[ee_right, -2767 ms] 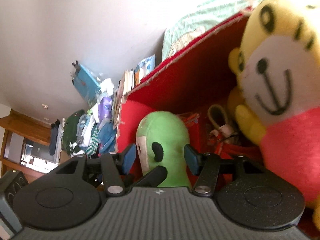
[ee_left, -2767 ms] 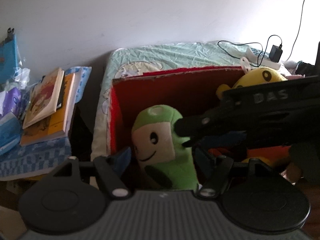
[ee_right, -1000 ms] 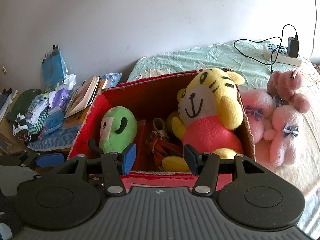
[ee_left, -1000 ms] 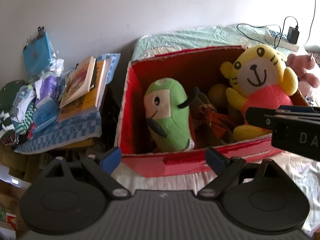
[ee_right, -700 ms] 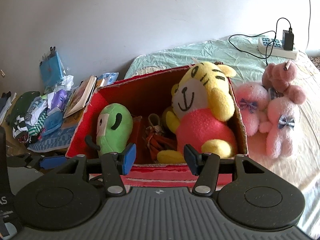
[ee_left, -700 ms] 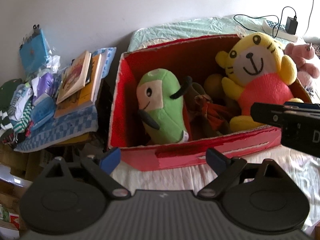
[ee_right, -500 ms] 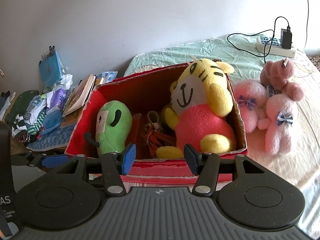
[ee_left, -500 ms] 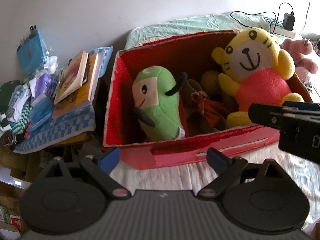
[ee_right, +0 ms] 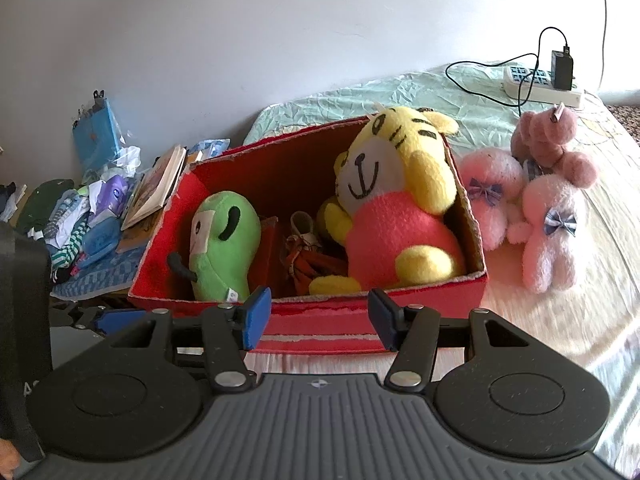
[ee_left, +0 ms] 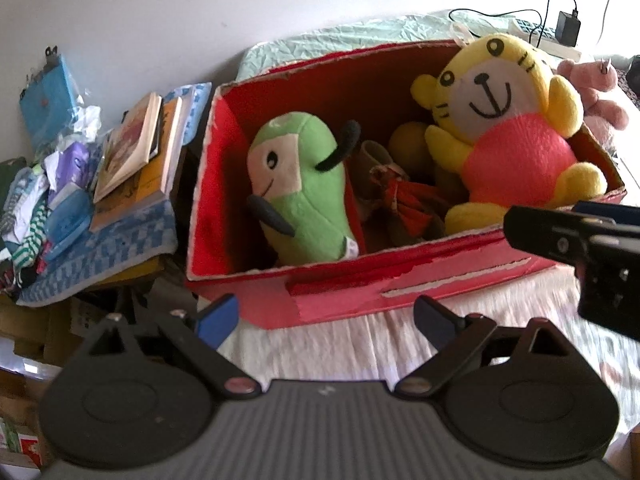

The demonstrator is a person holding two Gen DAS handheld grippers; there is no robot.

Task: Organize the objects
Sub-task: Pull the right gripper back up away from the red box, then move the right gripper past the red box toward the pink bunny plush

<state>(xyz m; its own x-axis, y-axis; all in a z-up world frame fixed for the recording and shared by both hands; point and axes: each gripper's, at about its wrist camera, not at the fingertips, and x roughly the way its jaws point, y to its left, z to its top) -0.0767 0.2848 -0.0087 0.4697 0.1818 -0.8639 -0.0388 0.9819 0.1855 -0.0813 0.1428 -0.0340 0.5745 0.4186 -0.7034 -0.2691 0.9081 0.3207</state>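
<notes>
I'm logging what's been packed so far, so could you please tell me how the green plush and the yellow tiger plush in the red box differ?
The green plush is smaller and sits low at one end of the red box; the yellow tiger plush is bulkier, and its head rises above the rim at the other end. The green plush is plain green with black limbs; the tiger wears a pink-red body and has dark stripes. Both are upright, smiling soft toys inside the box.

You're looking at a red cardboard box (ee_right: 400,308) with torn, matt paper facing. The green plush (ee_right: 224,240), yellow tiger plush (ee_right: 400,200) and pink teddy bears (ee_right: 548,216) are fuzzy cloth. The bedsheet (ee_right: 420,92) is crinkled fabric; the paperback books (ee_left: 132,148) have worn covers.
</notes>
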